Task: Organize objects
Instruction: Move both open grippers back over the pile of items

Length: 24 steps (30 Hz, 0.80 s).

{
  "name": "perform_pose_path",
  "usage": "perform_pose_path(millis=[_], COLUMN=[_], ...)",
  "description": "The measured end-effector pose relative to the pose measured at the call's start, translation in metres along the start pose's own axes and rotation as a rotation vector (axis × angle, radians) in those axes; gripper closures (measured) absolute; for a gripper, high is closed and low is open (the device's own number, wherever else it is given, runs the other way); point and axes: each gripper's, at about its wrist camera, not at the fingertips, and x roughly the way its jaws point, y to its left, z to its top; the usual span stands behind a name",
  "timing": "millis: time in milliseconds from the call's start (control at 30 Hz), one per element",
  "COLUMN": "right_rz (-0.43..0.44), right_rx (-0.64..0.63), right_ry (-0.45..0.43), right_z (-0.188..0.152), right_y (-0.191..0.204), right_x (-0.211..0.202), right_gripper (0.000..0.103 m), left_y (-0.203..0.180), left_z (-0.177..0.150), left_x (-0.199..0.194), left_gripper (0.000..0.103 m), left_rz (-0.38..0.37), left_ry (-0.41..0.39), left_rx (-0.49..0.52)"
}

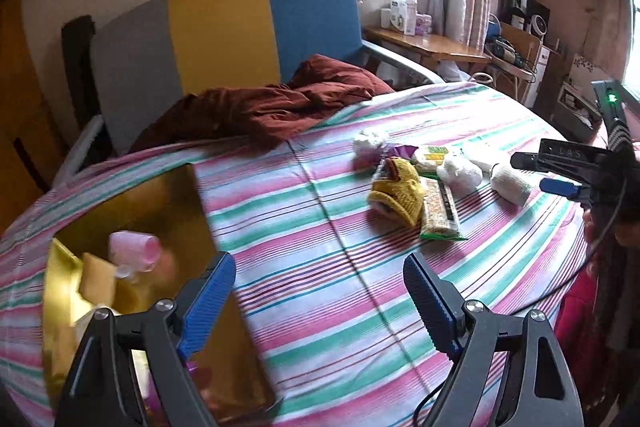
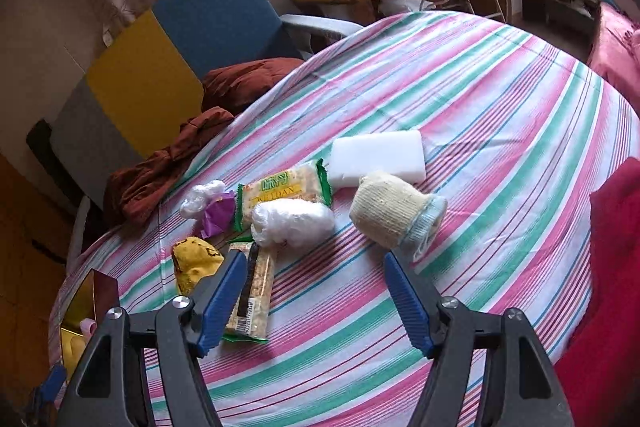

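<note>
Two released claws [image 1: 320, 303] [image 2: 316, 299], two snack packets [image 2: 250, 291] [image 2: 282, 189], one sponge [image 2: 378, 157].

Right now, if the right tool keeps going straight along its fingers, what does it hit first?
Probably bare striped bedsheet: the right tool stands open with nothing between its fingers. The cream knit sock lies just beyond, slightly right of centre; depth is unclear, so it could be met first.

"WEIDAN" on the green-edged snack packet [image 2: 285, 191]; "DAS" on the right hand-held gripper [image 1: 560, 169]
</note>
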Motion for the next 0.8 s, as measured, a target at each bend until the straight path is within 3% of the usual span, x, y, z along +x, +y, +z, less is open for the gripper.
perform_pose_path(millis=[200,433,800], right_rz=[0.004,0.034,0.064], right_rx=[0.061,0.046,0.02], right_ry=[0.019,0.032,0.081], right_z=[0.001,0.001,0.0], right_y=[-0.012,-0.008,-0.002], right_x=[0.004,0.006,0.014], right_gripper=[0.027,0.026,0.026], left_y=[-0.02,-0.038,-0.055], left_z=[0.017,0.041,0.072], left_x=[0.038,0.086,0.163], left_gripper=[0.017,0.018,0.018], left_rz=[-0.062,-0.151,-0.215], left_ry=[0.047,0.1,0.211], left_rx=[0.013,-0.003,-0.106])
